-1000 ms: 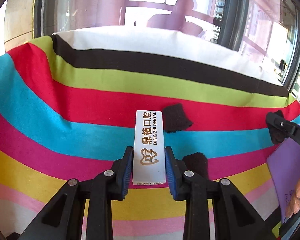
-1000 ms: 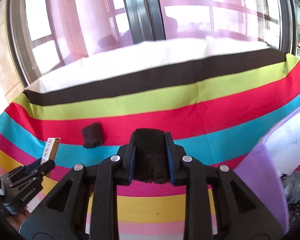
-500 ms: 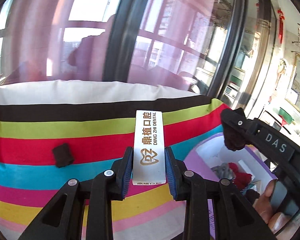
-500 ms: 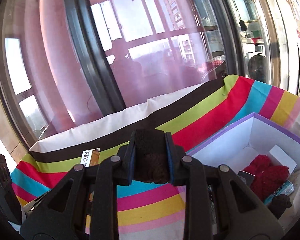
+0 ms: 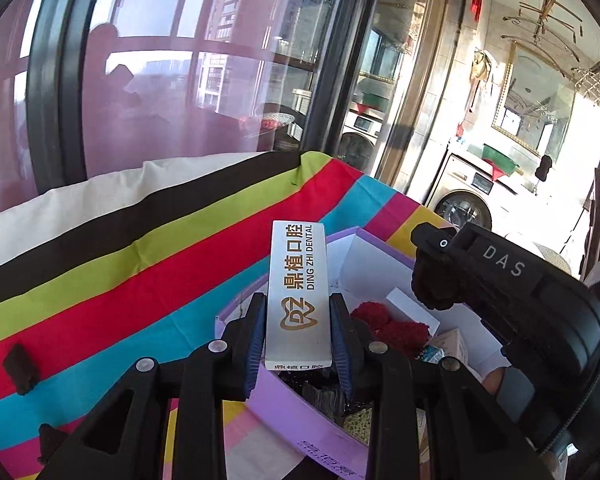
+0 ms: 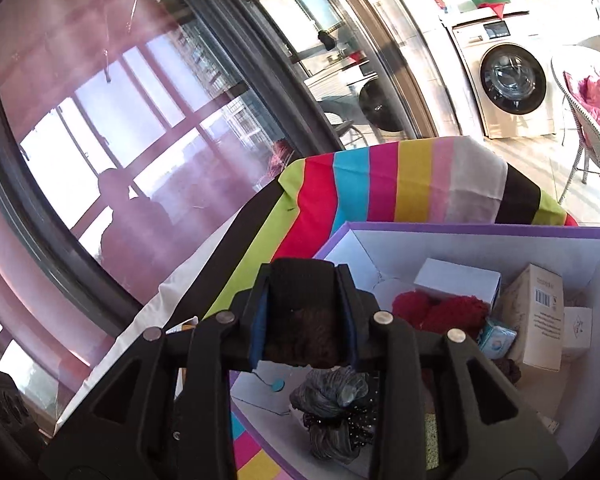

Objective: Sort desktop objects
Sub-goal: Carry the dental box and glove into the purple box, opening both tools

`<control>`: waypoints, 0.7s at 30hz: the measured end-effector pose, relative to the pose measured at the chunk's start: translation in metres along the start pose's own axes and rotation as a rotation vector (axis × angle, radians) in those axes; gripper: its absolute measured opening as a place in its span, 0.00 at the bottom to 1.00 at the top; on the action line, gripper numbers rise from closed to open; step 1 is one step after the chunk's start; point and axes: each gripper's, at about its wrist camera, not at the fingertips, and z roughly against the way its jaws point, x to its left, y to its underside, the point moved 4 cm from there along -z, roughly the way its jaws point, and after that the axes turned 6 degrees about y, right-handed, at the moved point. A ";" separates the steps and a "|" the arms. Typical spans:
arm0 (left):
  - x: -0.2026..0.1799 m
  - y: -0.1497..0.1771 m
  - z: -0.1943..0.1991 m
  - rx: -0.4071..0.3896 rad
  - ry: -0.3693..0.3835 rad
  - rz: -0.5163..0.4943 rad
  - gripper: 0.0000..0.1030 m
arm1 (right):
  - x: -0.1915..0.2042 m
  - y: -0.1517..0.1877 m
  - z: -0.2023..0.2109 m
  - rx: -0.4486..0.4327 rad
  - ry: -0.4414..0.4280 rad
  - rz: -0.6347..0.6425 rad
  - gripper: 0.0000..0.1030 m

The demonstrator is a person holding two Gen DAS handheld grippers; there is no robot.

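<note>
Both claws clamp loads; left claw [image 5: 299,344] hides purple box's [image 5: 300,424] contents

I see the white DING ZHI DENTAL box [image 5: 299,294] pinched lengthwise above the open purple bin [image 5: 300,424]. A dark knitted piece [image 6: 302,320] hangs over that bin's near corner; another [image 5: 19,367] lies on the striped surface [image 5: 140,280].

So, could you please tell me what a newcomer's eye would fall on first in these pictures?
Probably the white DING ZHI DENTAL box, clamped in the left gripper above the near edge of the purple box. Next, the rainbow-striped cloth spread under everything, and the dark knitted piece pinched in the right gripper over that box, where red yarn lies among small cartons.
</note>
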 end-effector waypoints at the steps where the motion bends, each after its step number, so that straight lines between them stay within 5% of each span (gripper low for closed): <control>1: -0.004 0.000 -0.006 0.017 0.018 -0.007 0.30 | -0.004 -0.002 -0.001 -0.002 0.004 -0.022 0.41; 5: -0.017 0.001 -0.018 0.051 0.061 -0.028 0.33 | -0.016 -0.008 0.004 -0.036 0.002 -0.082 0.69; 7: -0.020 -0.001 -0.019 0.050 0.057 -0.020 0.50 | -0.021 -0.011 0.011 -0.078 -0.016 -0.122 0.82; 21: -0.005 -0.001 -0.004 0.019 0.051 0.041 0.63 | -0.020 -0.009 0.011 -0.087 -0.031 -0.122 0.84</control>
